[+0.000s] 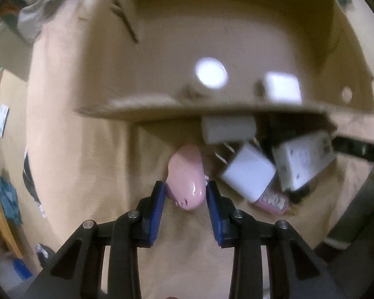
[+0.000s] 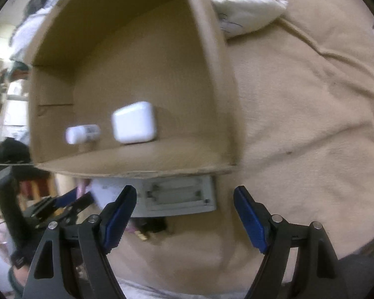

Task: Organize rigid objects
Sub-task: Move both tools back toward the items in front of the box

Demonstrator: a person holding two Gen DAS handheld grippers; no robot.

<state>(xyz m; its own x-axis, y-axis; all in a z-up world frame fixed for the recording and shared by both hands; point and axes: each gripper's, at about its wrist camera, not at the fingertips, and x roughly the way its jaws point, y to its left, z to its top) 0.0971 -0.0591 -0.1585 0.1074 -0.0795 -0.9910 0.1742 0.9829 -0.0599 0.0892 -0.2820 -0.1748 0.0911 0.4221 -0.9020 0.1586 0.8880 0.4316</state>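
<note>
My left hand-held gripper (image 1: 185, 194) pinches the glossy pink case (image 1: 187, 177); the right hand-held gripper (image 2: 184, 214) gapes empty. That slick shell might squirt out mid-lift.

The pink case (image 1: 187, 174) at centre frame looks like glossy, smooth plastic with a bright highlight. The box (image 2: 212, 79) filling the upper frame is matt brown cardboard, rough along its cut edge. Beneath lies soft, matt beige cloth (image 2: 311, 124). The white charger (image 1: 249, 177) is smooth plastic.
</note>
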